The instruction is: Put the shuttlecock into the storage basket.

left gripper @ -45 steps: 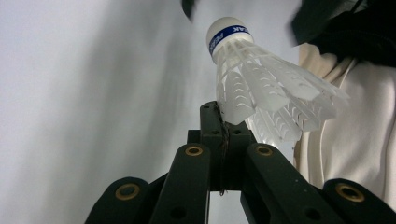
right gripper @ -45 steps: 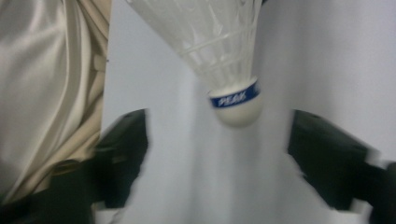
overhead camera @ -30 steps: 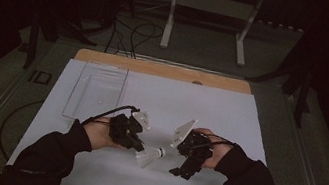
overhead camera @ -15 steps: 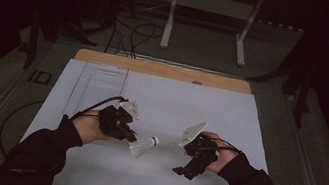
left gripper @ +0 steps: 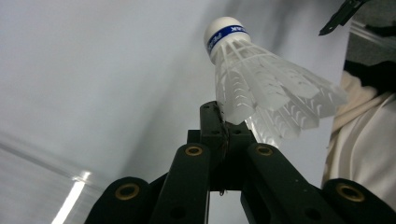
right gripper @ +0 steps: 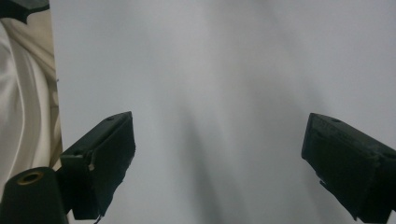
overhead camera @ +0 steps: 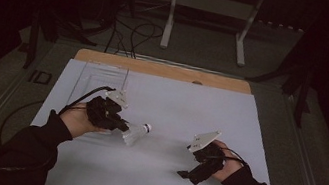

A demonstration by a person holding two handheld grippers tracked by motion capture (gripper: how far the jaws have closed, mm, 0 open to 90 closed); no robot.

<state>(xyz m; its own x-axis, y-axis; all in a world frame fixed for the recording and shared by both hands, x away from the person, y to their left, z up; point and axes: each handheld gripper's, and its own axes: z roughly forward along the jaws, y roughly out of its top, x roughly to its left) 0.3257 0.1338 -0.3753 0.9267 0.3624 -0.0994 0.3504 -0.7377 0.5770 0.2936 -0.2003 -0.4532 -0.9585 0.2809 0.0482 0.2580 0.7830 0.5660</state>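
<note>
L gripper [left gripper: 224, 122] pinching shuttle [left gripper: 261, 93] by skirt edge, keeping cork free, lifting it just above mat [overhead camera: 175, 104] | R gripper [right gripper: 219, 158] jaws spread wide, carrying nothing, hovering well apart

Hand-held gripper [right gripper: 219, 158] agape above white table [right gripper: 210, 70]

At the centre of the high view a white shuttlecock [overhead camera: 135, 132] lies against a pale grey-white sheet [overhead camera: 200, 108] whose far edge meets a tan wooden strip [overhead camera: 166, 70]. In the left gripper view the shuttlecock [left gripper: 261, 84] shows translucent white feathers and a white cork ringed by a blue band with white lettering. The left gripper [left gripper: 223, 122] is black with brass-coloured rivets; cream fabric [right gripper: 23, 102] fills the left edge of the right gripper view.
</note>
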